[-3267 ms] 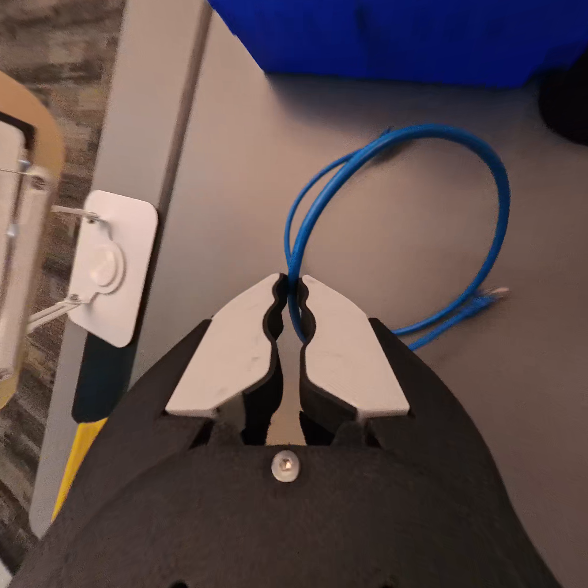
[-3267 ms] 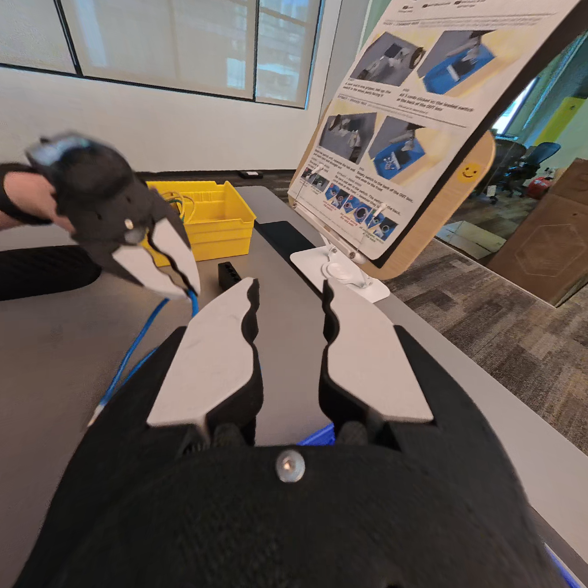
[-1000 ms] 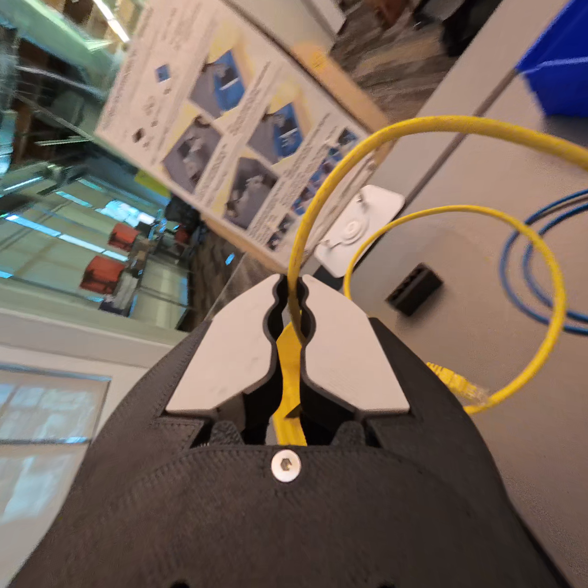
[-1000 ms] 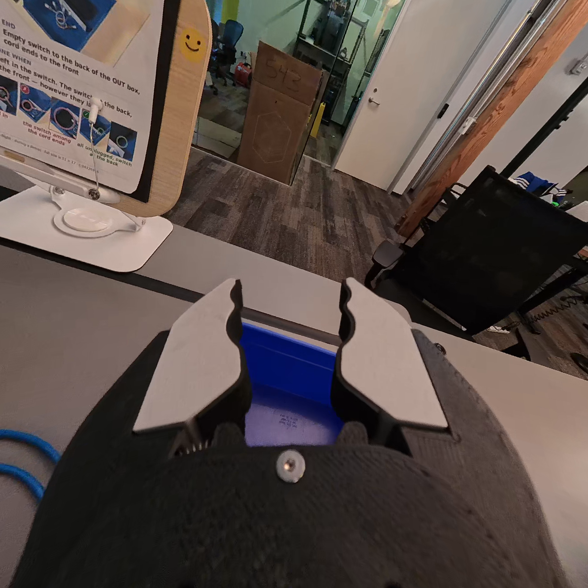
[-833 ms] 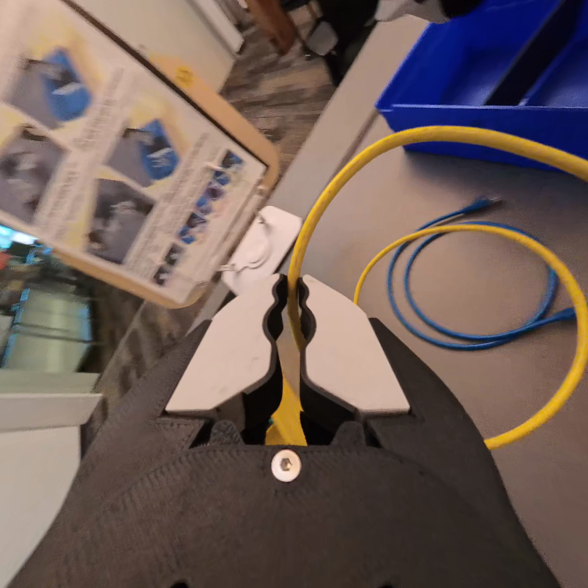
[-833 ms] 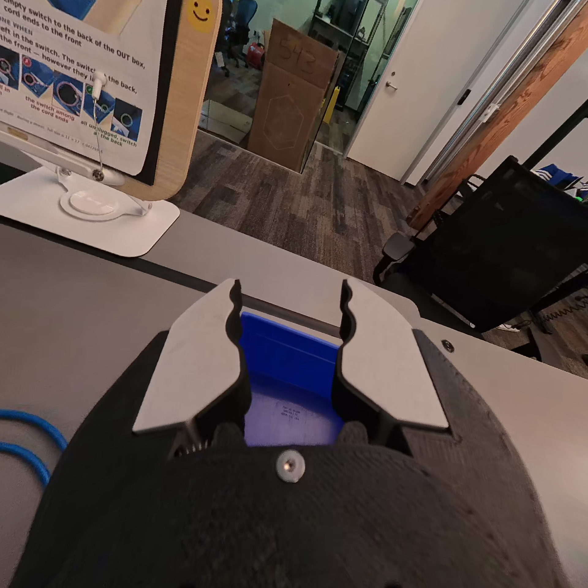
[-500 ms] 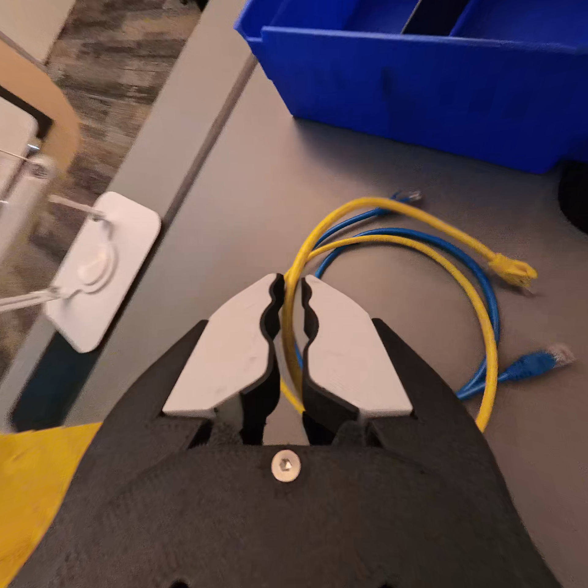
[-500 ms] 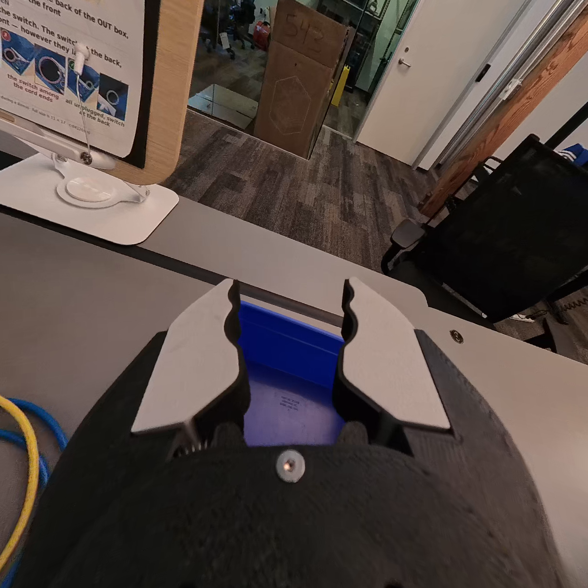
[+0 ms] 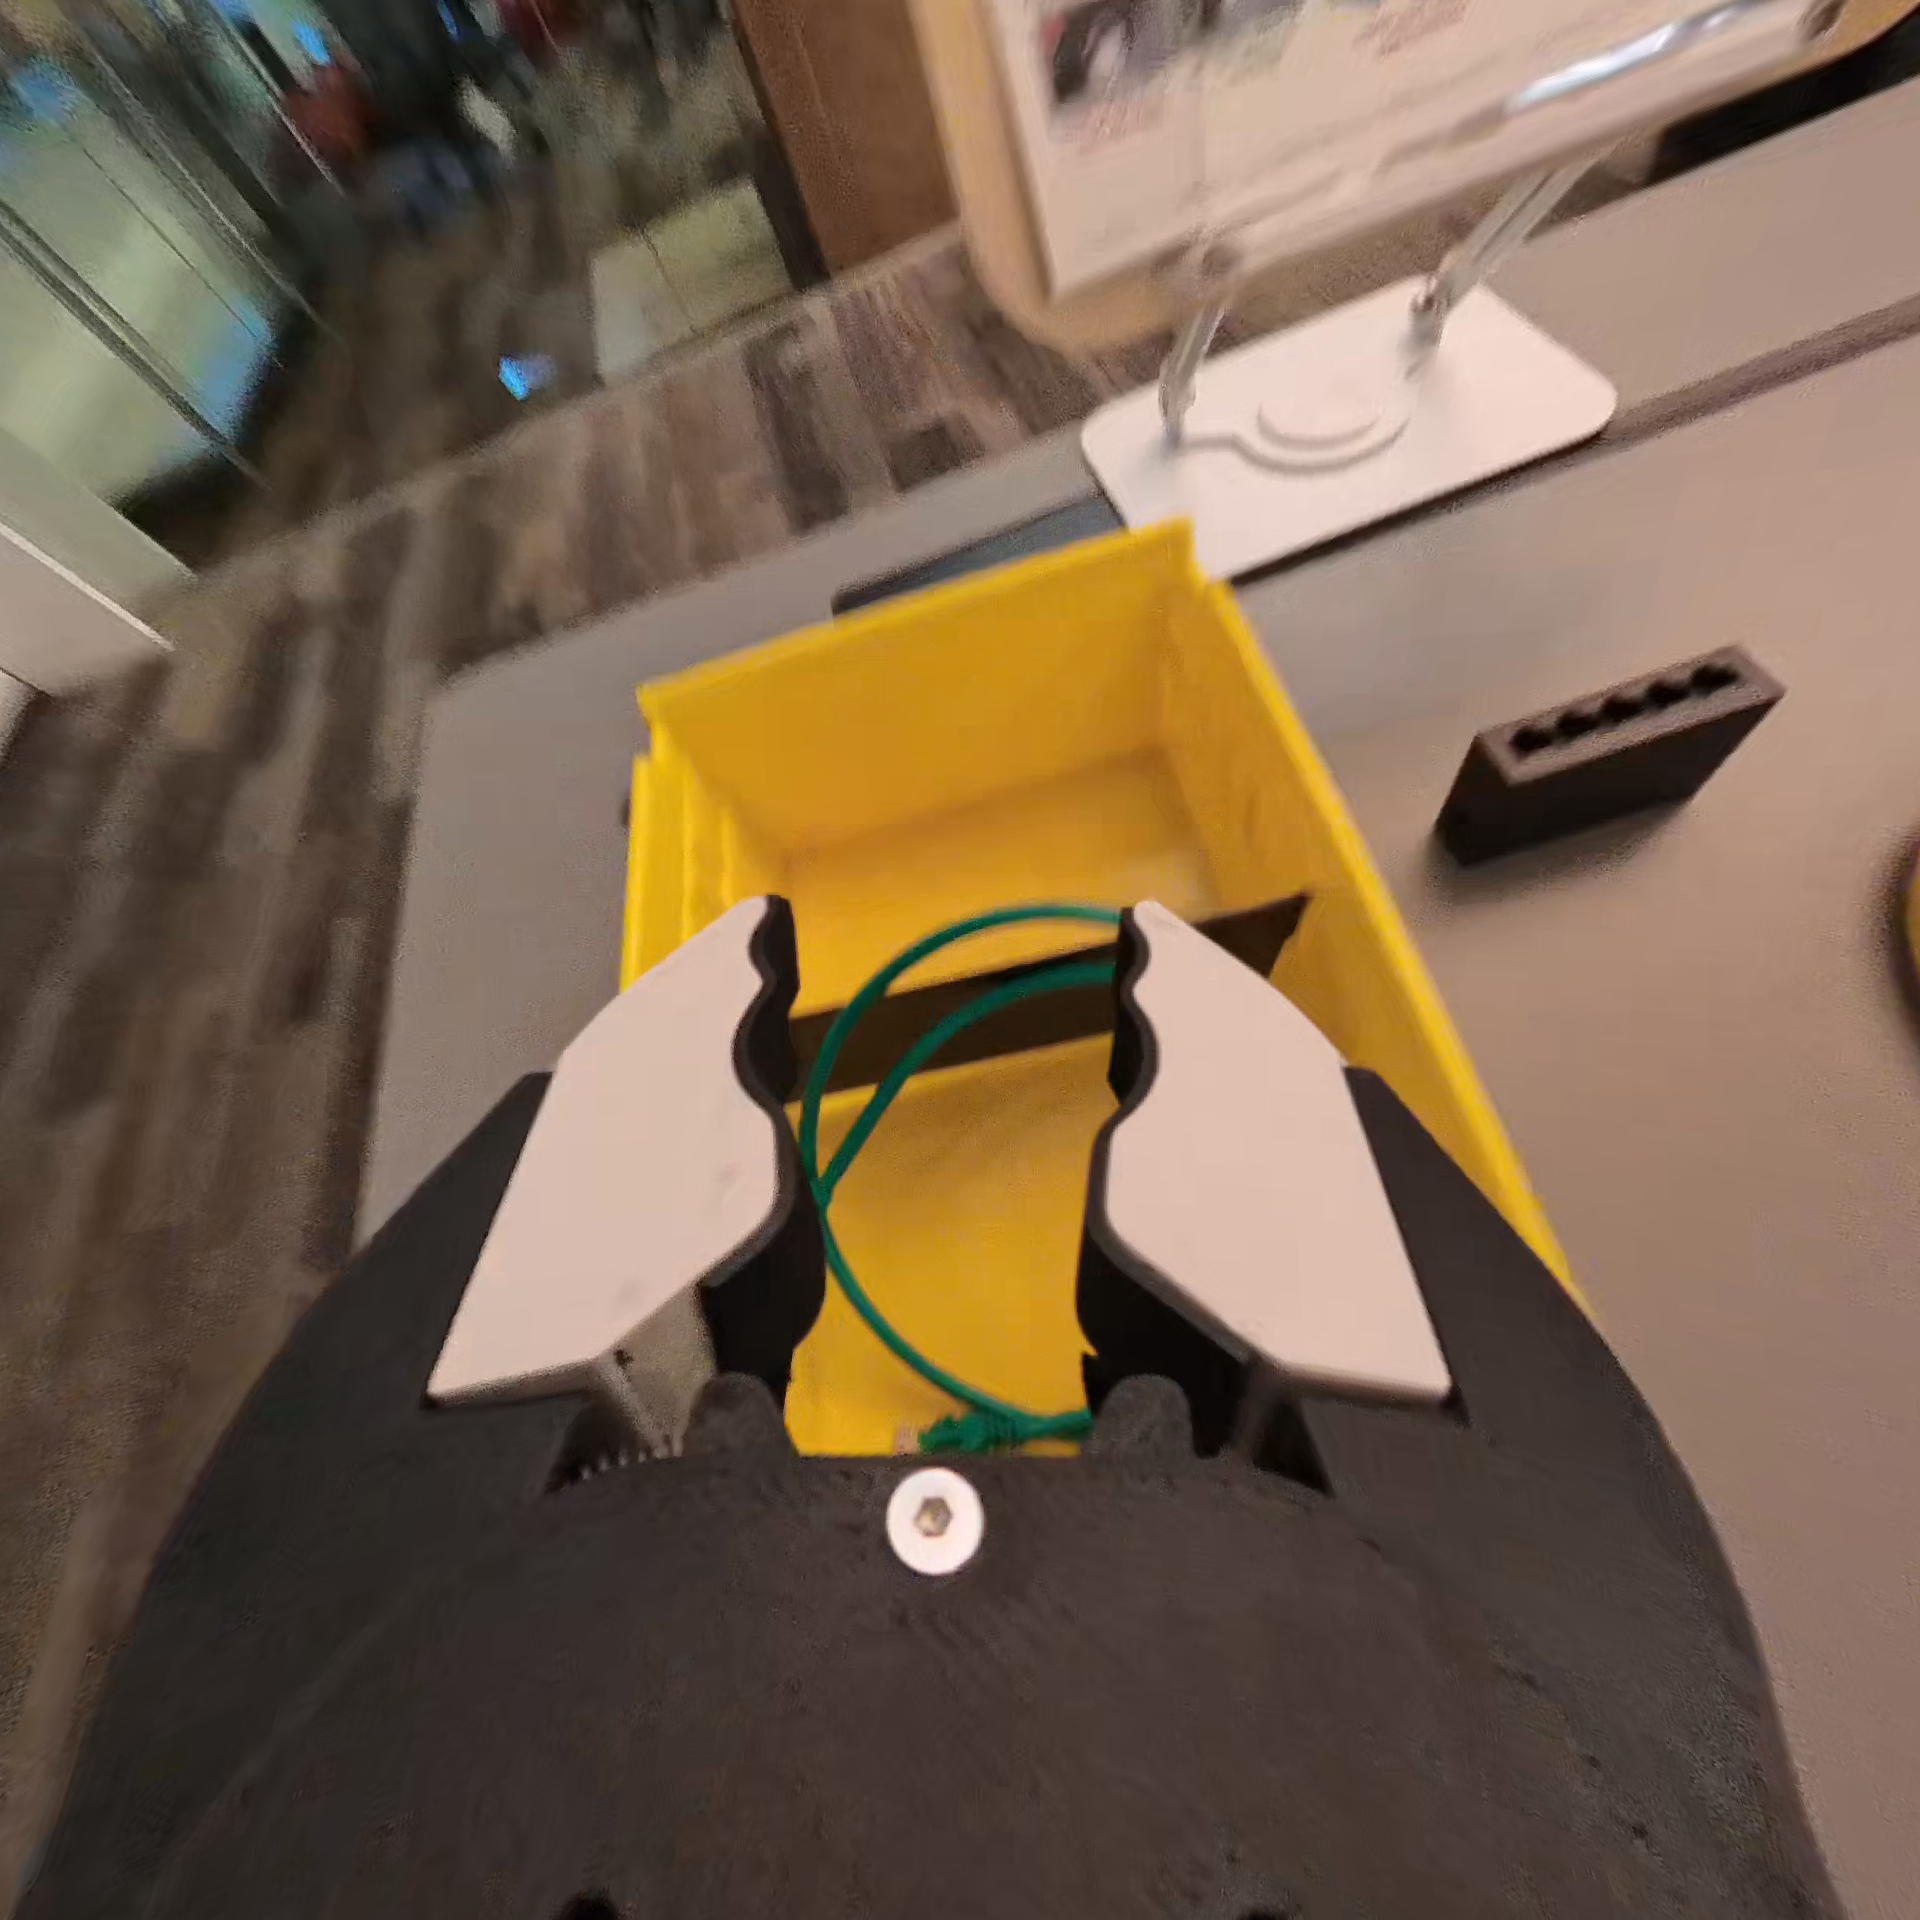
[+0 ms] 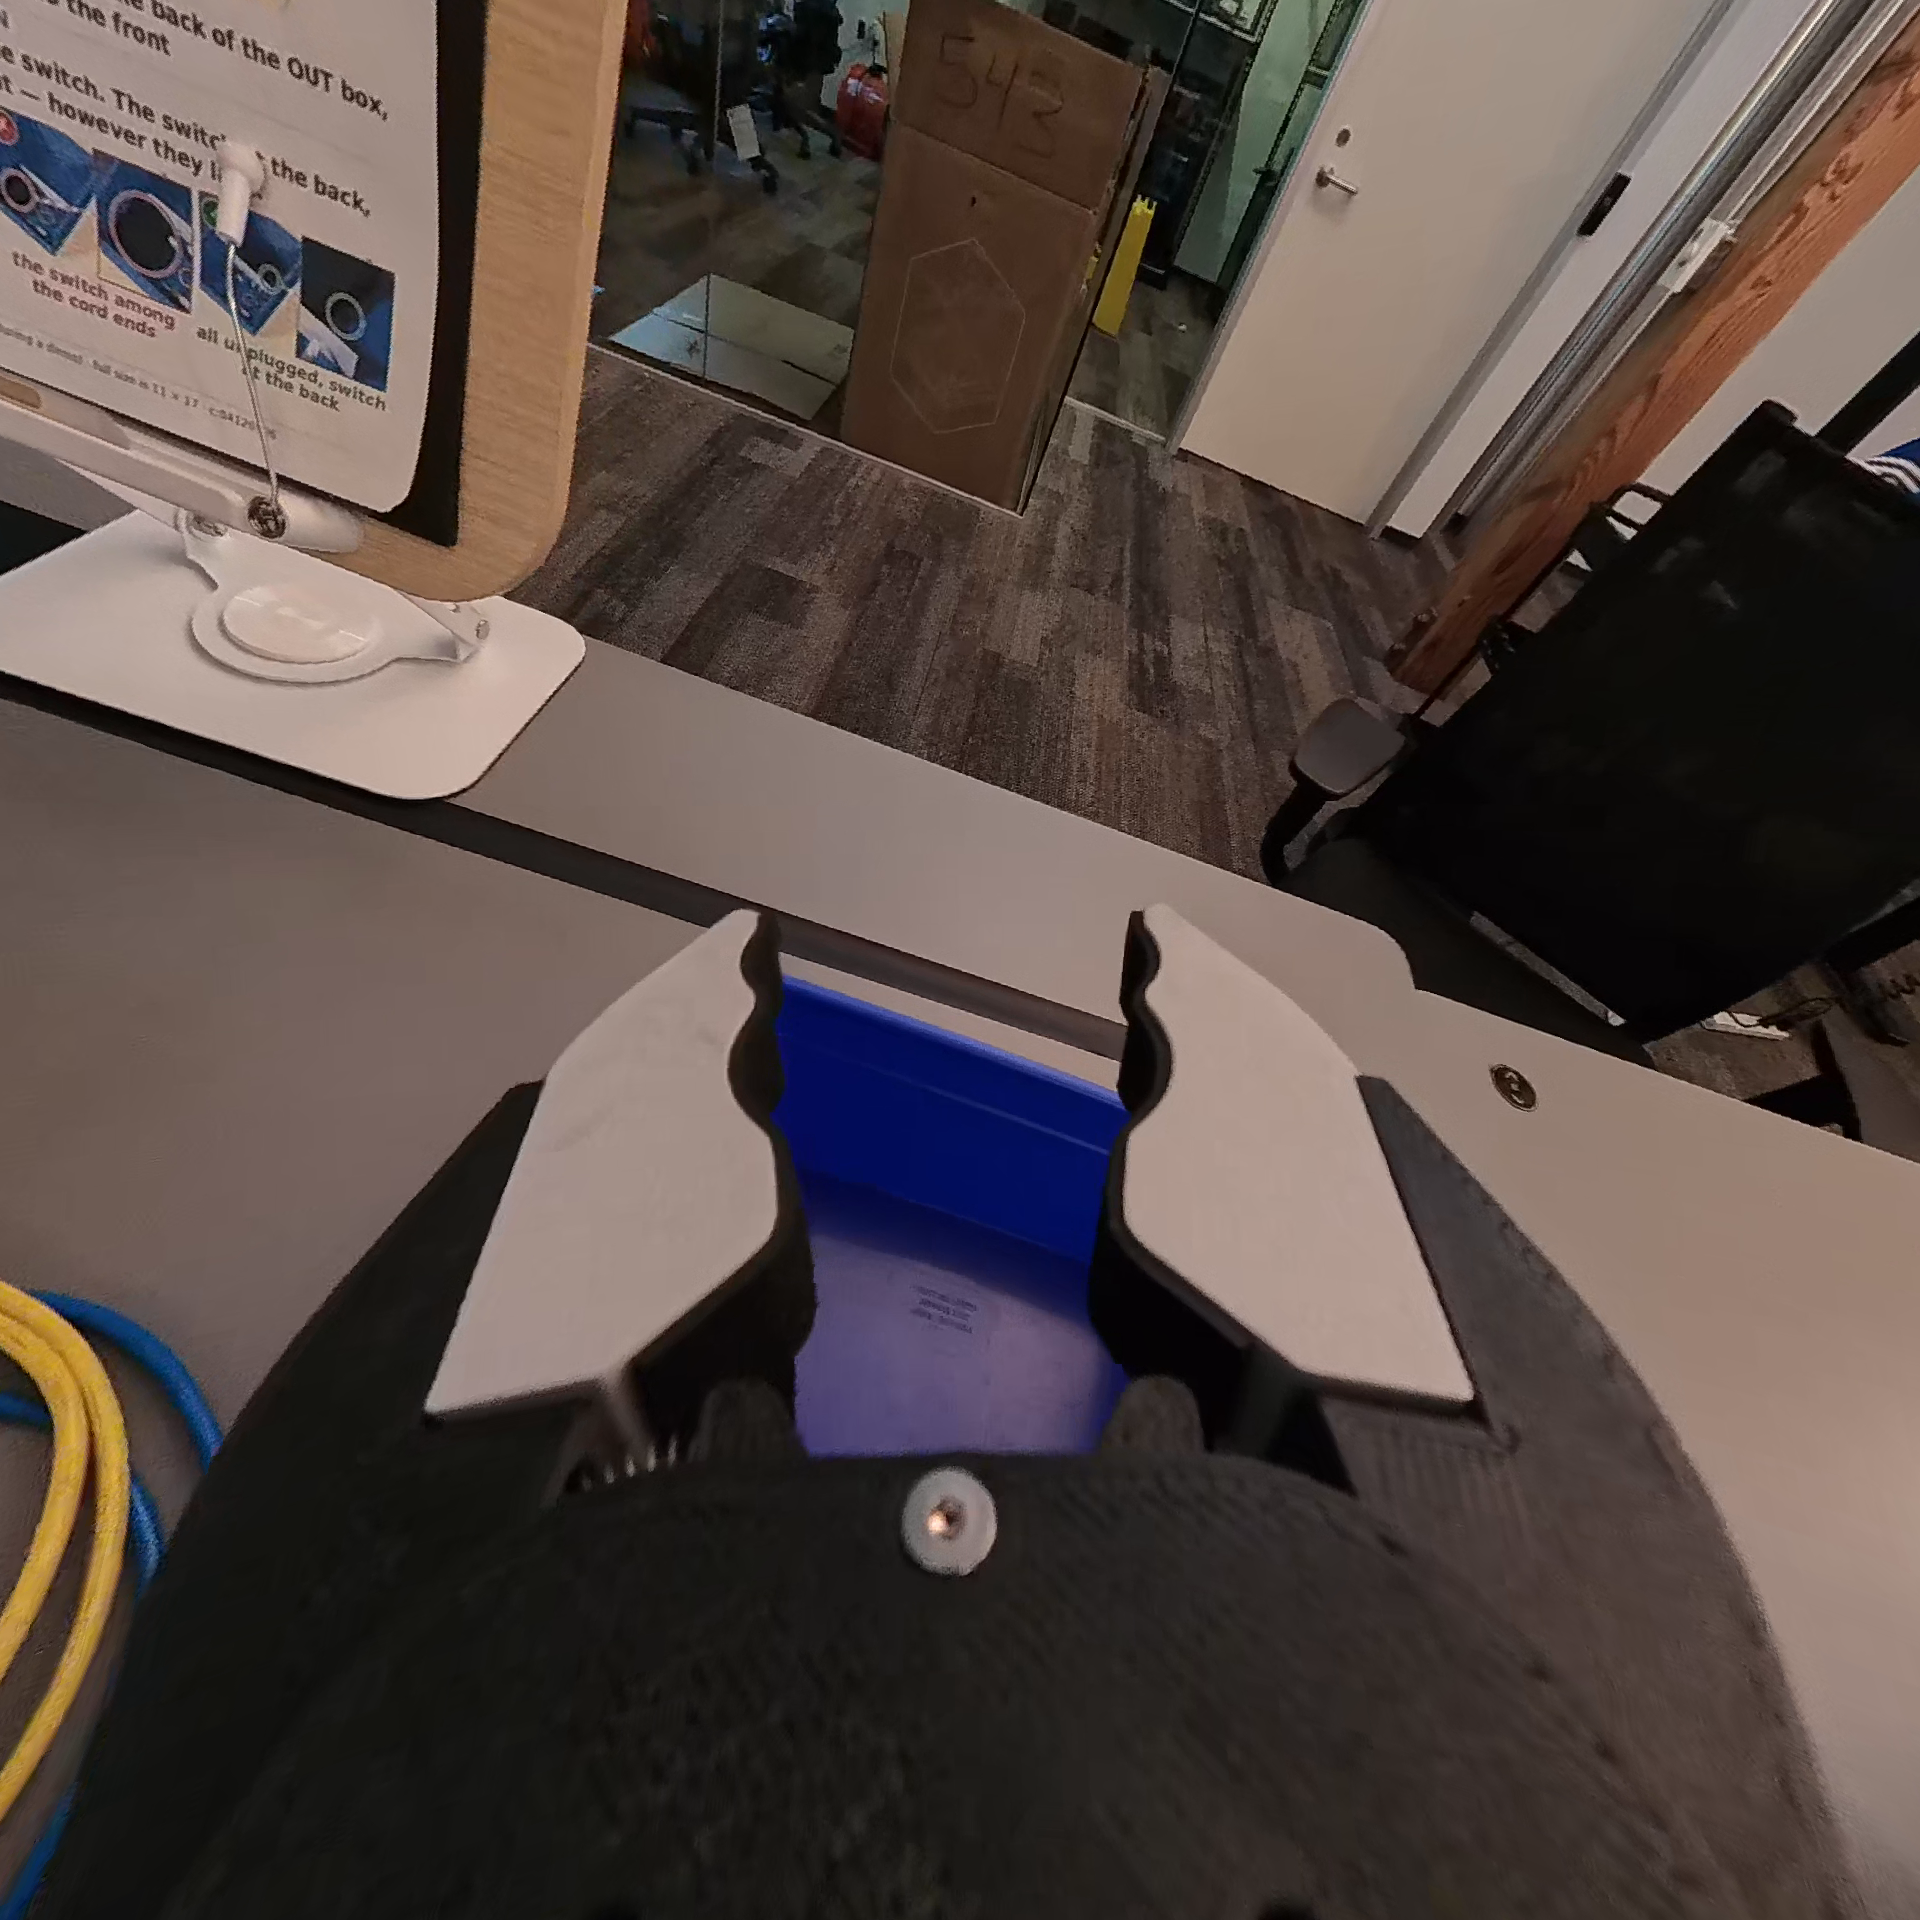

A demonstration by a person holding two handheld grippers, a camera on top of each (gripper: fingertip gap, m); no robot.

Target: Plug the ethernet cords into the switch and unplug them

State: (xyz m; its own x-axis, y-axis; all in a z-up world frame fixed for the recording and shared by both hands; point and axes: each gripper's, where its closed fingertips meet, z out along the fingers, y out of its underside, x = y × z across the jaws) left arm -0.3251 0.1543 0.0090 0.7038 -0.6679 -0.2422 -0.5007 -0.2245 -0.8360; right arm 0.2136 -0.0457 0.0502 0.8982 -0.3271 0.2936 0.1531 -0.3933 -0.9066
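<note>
In the left wrist view my left gripper is open and empty above a yellow bin. A green ethernet cord lies coiled inside the bin, below the jaws. The black switch stands on the grey table to the bin's right, its row of ports facing up. In the right wrist view my right gripper is open and empty over a blue bin. A yellow cord and a blue cord lie on the table at the left edge.
A white stand holding an instruction board is behind the yellow bin; it also shows in the right wrist view. The table's far edge drops to carpet. A black chair stands beyond the table. My hands' fingertips stand some 55 cm from each other.
My left gripper let go of the yellow cord on the table beside the blue cord, opened, and swung back over the yellow bin. My right gripper has stayed open over the blue bin.
</note>
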